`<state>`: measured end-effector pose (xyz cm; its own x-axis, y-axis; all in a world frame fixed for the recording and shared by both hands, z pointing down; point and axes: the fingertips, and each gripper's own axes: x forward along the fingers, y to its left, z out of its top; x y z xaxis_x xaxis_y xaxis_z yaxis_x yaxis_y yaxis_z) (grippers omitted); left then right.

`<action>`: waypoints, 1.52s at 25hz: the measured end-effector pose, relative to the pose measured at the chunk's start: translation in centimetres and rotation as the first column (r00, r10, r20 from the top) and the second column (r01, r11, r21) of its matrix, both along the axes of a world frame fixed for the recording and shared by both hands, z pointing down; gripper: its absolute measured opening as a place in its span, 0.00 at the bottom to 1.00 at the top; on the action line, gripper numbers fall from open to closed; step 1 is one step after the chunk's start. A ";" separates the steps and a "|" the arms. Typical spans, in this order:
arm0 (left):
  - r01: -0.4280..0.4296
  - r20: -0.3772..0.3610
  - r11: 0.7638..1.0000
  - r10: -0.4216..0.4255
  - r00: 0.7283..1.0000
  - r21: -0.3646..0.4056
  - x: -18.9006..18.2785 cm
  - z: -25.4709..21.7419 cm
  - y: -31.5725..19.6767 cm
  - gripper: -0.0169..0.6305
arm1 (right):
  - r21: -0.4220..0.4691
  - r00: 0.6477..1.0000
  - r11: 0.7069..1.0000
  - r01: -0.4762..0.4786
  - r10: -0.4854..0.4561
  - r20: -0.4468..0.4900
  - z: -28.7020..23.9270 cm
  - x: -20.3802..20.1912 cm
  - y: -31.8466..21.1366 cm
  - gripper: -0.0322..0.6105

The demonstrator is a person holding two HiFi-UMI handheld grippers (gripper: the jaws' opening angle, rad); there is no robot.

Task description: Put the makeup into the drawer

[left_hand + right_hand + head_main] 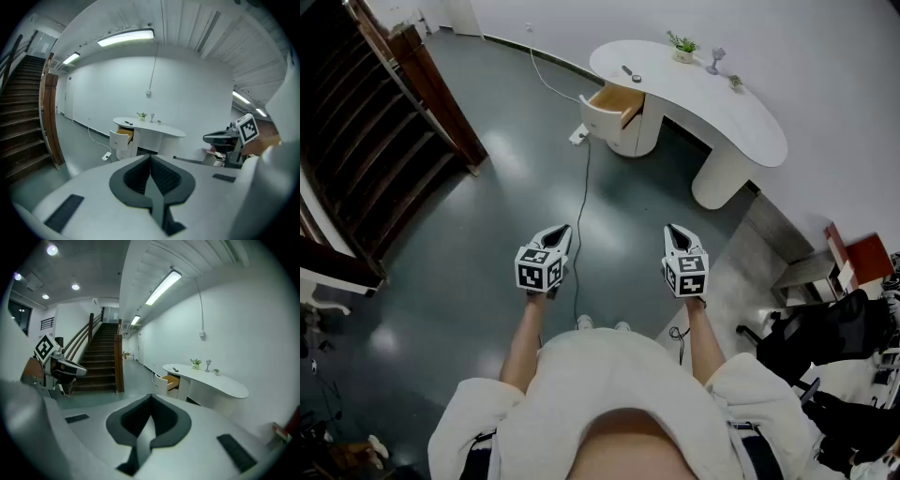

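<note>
Grey polished floor stretches between you and the curved white surface by the far wall, with a dark staircase off to your left and a cable trailing across the floor toward it. The drawer under the surface's left end already stands pulled out, its wooden inside showing. The makeup, 2 small dark items too small to tell apart, lies on the top just behind that drawer. A potted plant and a goblet-like ornament stand further along.

You are at the approach step, by my reading: nothing has been picked up, and you stand well apart from the surface. The next move calls for walking up to it, then parting 1 pair of tongs before reaching down over the makeup.

Your left tongs and right tongs are held out in front of you, side by side and tipped slightly downward. Each gripper view shows its jaws pressed together along their length with nothing between them, so both are fully closed and carry nothing.
</note>
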<state>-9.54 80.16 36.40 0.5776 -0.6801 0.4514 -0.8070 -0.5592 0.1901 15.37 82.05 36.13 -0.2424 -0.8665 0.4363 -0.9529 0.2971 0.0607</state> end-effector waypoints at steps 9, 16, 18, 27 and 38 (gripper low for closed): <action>-0.017 0.008 1.000 0.017 1.000 -0.002 0.7 0.0 0.3 0.05 | 0.014 1.000 1.000 -0.020 0.020 0.022 -0.2 0.3 0.3 0.05; -0.014 0.005 1.000 0.014 1.000 -0.011 1.9 0.2 0.6 0.05 | 0.043 0.995 0.998 0.049 -0.053 0.091 -0.3 0.3 0.8 0.53; -0.010 0.004 1.000 0.010 1.000 -0.010 2.4 0.2 0.8 0.05 | 0.058 0.993 0.997 0.059 -0.064 0.094 -0.3 0.5 0.8 0.57; 0.010 0.008 1.000 -0.010 1.000 -0.022 5.9 1.0 0.7 0.05 | 0.029 0.993 0.996 0.089 -0.091 0.075 1.4 3.2 0.7 0.57; 0.047 0.001 0.998 -0.047 0.999 -0.033 7.7 2.5 -3.6 0.05 | 0.019 0.992 0.994 0.110 -0.111 0.066 2.9 5.5 -5.0 0.55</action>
